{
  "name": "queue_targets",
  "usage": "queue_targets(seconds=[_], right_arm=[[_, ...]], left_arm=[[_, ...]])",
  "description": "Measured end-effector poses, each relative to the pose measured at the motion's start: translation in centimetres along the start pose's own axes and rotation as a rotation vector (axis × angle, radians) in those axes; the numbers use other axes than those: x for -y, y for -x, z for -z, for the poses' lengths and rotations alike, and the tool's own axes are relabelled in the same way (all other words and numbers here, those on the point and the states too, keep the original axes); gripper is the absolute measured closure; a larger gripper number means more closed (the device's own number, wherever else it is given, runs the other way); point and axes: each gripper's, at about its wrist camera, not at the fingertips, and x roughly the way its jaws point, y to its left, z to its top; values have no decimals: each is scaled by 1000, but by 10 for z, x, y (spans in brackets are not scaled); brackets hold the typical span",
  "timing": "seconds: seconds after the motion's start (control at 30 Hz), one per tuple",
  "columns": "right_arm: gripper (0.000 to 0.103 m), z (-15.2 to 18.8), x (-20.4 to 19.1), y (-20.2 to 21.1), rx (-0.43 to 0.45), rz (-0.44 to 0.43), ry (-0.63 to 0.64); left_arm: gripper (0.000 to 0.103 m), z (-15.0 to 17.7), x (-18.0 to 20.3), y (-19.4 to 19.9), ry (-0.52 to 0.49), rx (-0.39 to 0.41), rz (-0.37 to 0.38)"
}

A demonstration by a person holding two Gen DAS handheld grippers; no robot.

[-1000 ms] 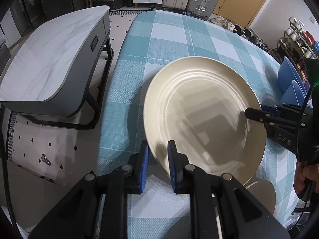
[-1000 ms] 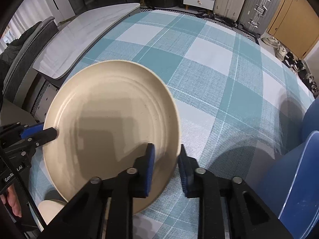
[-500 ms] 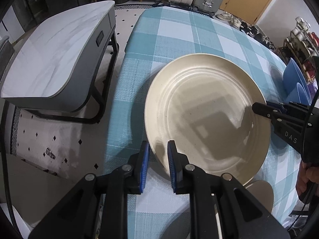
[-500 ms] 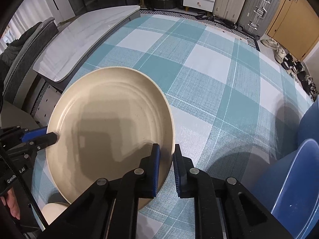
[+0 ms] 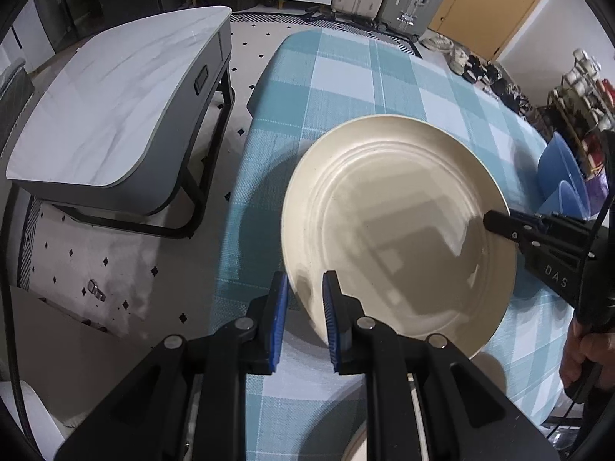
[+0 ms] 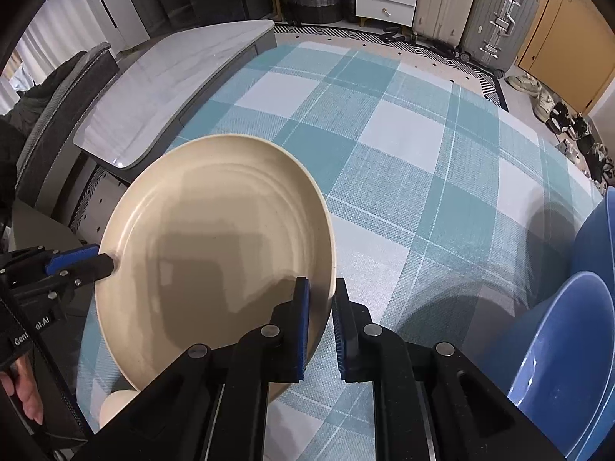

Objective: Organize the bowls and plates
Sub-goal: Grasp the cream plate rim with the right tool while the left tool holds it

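The cream plate (image 5: 396, 230) was tilted up off the checked counter (image 6: 403, 146), pinched at opposite rims. The left claw (image 5: 305, 307) was clamped on the near-left edge, and the right claw (image 6: 321, 307) had its pads squeezed onto the other side of the rim. You could see each claw's tip poking in from the other camera too. Blue bowls (image 6: 569, 365) sat on the counter off to the right, and a small cream dish (image 6: 115, 407) peeked out just under the plate. A grey side table (image 5: 111, 107) stood beside the counter.
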Motion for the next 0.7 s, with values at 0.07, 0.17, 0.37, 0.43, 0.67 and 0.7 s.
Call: queue_targets(seconds=[0.07,0.17,0.37,0.43,0.67,0.7], right_arm=[[92,1,1,3,4,-5,-5],[92,2,2,9,12,-7,-11],[92,11,0,25,29,-25,-15],[92,15,-1,30,34,-27,-17],[92,34,-4,49,54,-33,-25],[92,38,-6,52,55,-35,-24]], left_arm=[[87,1,2,4,-8,5,-5],[87,2,4,10,-11,8,1],[87,8,8,23,-19,26,-14],[87,11,9,27,-16,31,-13],[87,30,18,47,-26,57,-28],[87,33,19,50,-24,64,-28]])
